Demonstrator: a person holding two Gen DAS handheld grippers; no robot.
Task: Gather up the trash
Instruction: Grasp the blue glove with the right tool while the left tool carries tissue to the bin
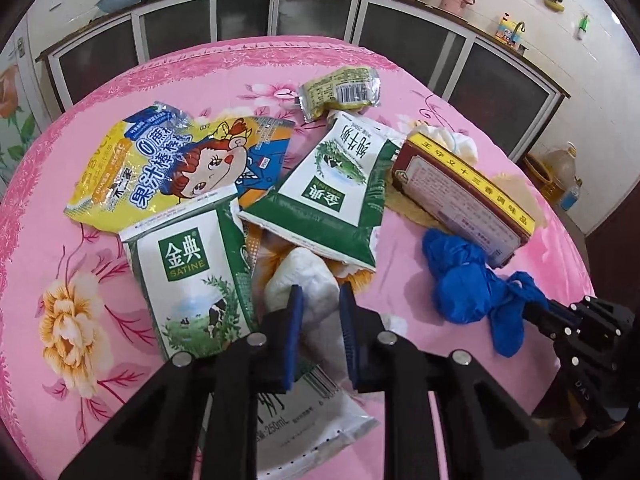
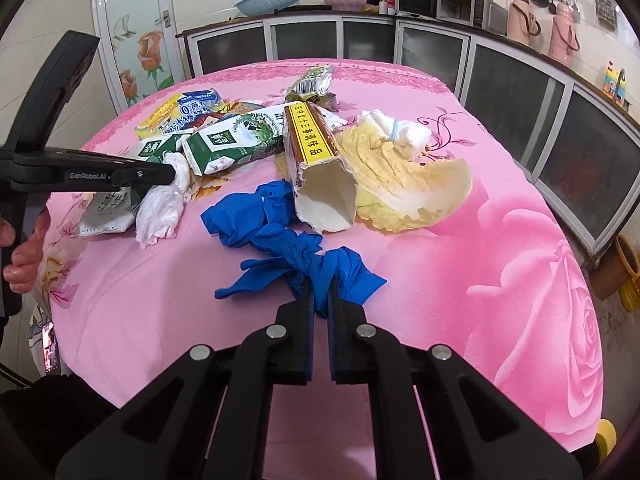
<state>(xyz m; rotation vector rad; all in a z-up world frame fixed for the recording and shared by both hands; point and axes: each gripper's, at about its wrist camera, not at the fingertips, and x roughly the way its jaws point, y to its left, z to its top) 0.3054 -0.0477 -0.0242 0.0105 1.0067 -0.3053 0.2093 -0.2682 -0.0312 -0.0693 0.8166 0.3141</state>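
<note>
- Trash lies in a heap on the pink flowered worktop point(image 2: 460, 280), most of it toward the far left side.
- My left gripper point(image 1: 320, 300) has its jaws nearly together, pinching a white tissue wad point(image 1: 300, 280) at the near edge of the heap.
- That tissue sits between two green-and-white milk cartons: one flattened carton point(image 1: 192, 276) on its left, another point(image 1: 324, 192) just beyond it.
- A third flattened carton point(image 1: 304, 420) lies under my left jaws, nearest to me.
- A yellow candy bag point(image 1: 160, 160) lies at the far left, partly under the cartons; a small wrapper point(image 1: 340, 90) sits at the far edge.
- My right gripper point(image 2: 320, 292) has its jaws pressed together on a blue glove point(image 2: 280, 240), gripping its near end; the rest of the glove trails away on the cloth toward the box.
- A long box point(image 2: 320, 168) with a yellow stripe lies just beyond the glove, open end toward me, touching it.
- A cabbage leaf point(image 2: 420, 188) lies to the right of the box, partly under it, with another white wad point(image 2: 400, 132) at its far end.
- In the right view a hand point(image 2: 24, 248) holds the left gripper's handle at the left edge.
</note>
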